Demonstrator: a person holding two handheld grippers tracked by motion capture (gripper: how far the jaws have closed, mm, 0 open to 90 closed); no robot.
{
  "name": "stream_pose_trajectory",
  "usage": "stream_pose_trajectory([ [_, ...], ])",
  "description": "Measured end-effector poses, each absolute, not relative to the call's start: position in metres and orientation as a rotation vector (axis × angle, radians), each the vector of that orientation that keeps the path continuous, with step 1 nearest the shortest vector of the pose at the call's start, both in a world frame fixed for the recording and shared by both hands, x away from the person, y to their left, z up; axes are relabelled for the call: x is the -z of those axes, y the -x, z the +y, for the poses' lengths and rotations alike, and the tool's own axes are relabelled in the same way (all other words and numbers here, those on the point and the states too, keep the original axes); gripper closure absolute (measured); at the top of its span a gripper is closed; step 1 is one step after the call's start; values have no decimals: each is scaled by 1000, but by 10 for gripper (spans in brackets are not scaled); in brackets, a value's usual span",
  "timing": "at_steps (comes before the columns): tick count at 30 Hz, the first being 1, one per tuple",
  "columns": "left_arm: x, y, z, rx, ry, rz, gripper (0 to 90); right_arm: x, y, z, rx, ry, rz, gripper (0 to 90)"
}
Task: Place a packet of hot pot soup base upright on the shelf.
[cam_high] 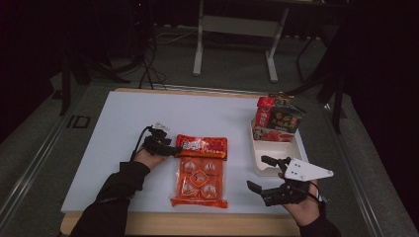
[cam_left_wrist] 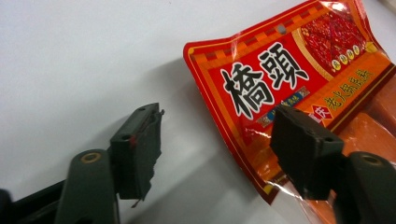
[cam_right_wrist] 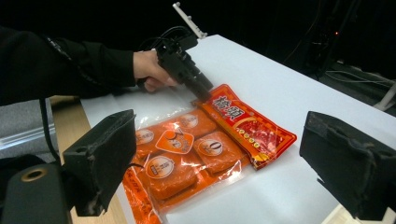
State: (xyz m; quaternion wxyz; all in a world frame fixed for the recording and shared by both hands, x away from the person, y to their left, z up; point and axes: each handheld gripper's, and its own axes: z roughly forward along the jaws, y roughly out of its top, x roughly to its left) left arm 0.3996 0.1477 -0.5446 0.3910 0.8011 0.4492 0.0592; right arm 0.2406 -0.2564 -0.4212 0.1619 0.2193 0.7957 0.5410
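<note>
An orange-red food packet [cam_high: 200, 170] with several sealed blocks lies flat in the middle of the white table [cam_high: 123, 123]. My left gripper [cam_high: 174, 149] is at the packet's upper left corner. In the left gripper view it [cam_left_wrist: 219, 140] stands open, the packet's header edge [cam_left_wrist: 280, 70] running between the jaws and one jaw over the wrapper. My right gripper [cam_high: 258, 173] hovers open just right of the packet, jaws wide apart and nothing between them. Its own view looks across the packet [cam_right_wrist: 205, 149] toward the left gripper [cam_right_wrist: 187, 70] and the hand holding it.
A white tray [cam_high: 257, 163] sits at the table's right edge, with red and black snack packages [cam_high: 276, 118] standing at its far end. A table frame [cam_high: 234, 29] and cables stand on the dark floor beyond. The wooden front edge [cam_high: 197, 222] lies below the packet.
</note>
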Motion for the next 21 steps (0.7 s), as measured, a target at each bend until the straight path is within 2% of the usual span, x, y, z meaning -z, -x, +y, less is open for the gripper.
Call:
stream_pose_trajectory([
  [3, 545, -401, 146, -142, -2047, 1124, 381, 422, -240, -255, -1539, -621, 2278, 108],
  [10, 545, -403, 137, -56, -2052, 1073, 530, 422, -241, -256, -1544, -628, 2280, 119],
  [19, 543, -400, 126, -41, -2073, 1051, 668, 423, -242, -256, -1542, -637, 2286, 119],
  [21, 542, -398, 124, -46, -2078, 1050, 730, 424, -243, -256, -1543, -638, 2287, 119],
])
